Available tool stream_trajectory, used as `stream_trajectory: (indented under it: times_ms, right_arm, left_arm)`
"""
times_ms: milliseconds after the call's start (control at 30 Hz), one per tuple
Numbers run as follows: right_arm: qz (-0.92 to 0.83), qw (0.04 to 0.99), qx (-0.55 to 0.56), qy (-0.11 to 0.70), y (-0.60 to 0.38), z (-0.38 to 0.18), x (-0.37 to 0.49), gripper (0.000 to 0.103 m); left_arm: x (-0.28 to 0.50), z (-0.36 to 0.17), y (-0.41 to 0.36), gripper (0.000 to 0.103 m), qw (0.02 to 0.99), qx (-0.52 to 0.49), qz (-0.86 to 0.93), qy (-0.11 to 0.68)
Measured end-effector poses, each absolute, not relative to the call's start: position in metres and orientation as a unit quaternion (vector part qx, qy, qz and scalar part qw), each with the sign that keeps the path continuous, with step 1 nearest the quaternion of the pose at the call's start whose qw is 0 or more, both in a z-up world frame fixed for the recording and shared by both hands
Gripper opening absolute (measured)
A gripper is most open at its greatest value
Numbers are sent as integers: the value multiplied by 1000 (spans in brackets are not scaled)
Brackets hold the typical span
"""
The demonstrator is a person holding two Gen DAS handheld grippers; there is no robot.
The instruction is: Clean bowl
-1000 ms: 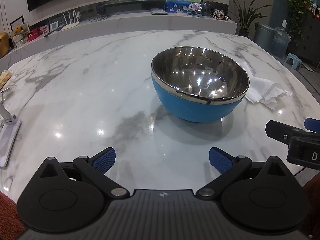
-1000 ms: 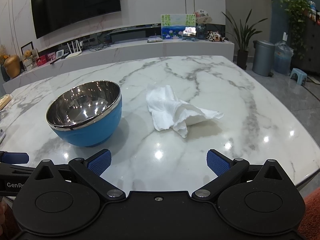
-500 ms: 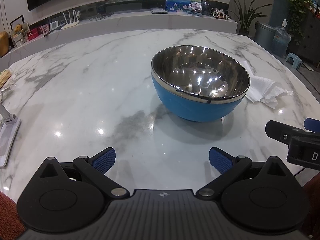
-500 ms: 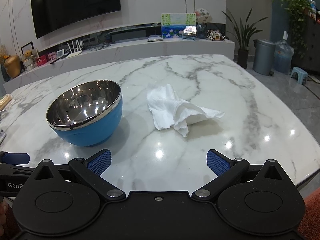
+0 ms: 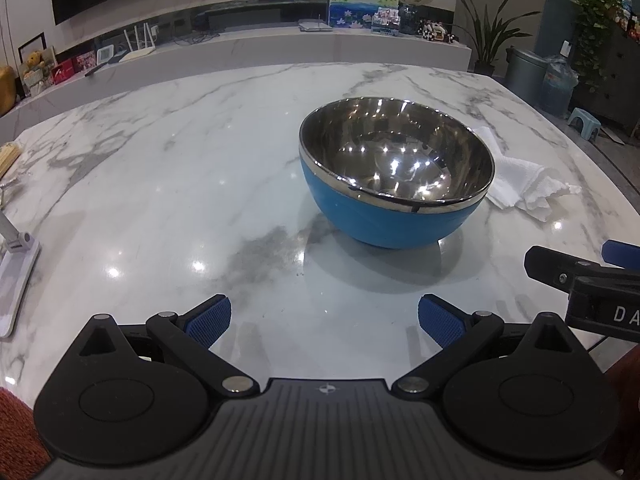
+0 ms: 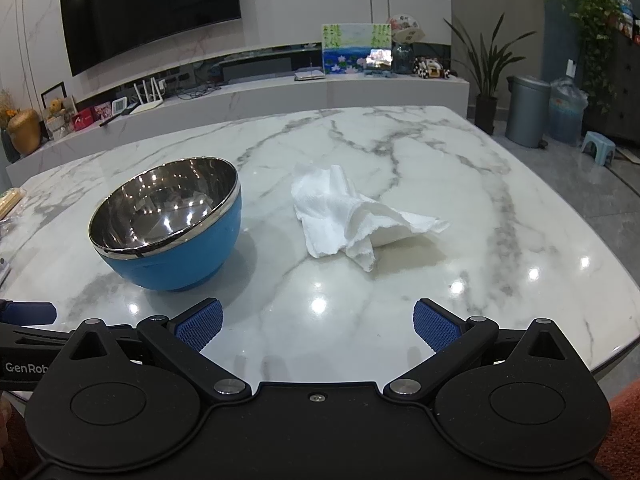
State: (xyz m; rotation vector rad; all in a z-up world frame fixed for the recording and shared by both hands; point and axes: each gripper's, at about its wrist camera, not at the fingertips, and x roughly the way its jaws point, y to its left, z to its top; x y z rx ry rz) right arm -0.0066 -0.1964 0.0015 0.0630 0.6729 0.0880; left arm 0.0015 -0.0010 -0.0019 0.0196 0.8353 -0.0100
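With both the left tongs [image 5: 324, 316] and the right tongs [image 6: 316, 322] spread wide and empty, cleaning had seemingly not begun: the steel-lined blue bowl [image 6: 168, 232] sat upright on the marble tabletop [image 6: 460, 168], the crumpled paper towel [image 6: 352, 216] just beside it (apparently the next pickup).

Dim, cool indoor light falls from overhead; small bright glints dot the glossy bench [image 6: 400, 320] and the bowl [image 5: 396, 178]. Soft shadows sit beneath objects. Fisheye curvature bends the edges; focus stays sharp.
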Motion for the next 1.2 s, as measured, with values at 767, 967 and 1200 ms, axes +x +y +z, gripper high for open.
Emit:
stream_trajectory:
  times_ms: [767,967,1200]
  right_arm:
    - [45,950,35,307,-207,9,-4,102]
    - [48,955,33,292,-207,18,-3,102]
    - [59,953,34,295,-209,32,9,91]
  left_arm:
    - [4,16,-6,78,923,22,-36,382]
    - [6,25,-2,59,922,4,-60,382]
    - [15,42,5,50,924,-22,-85,372]
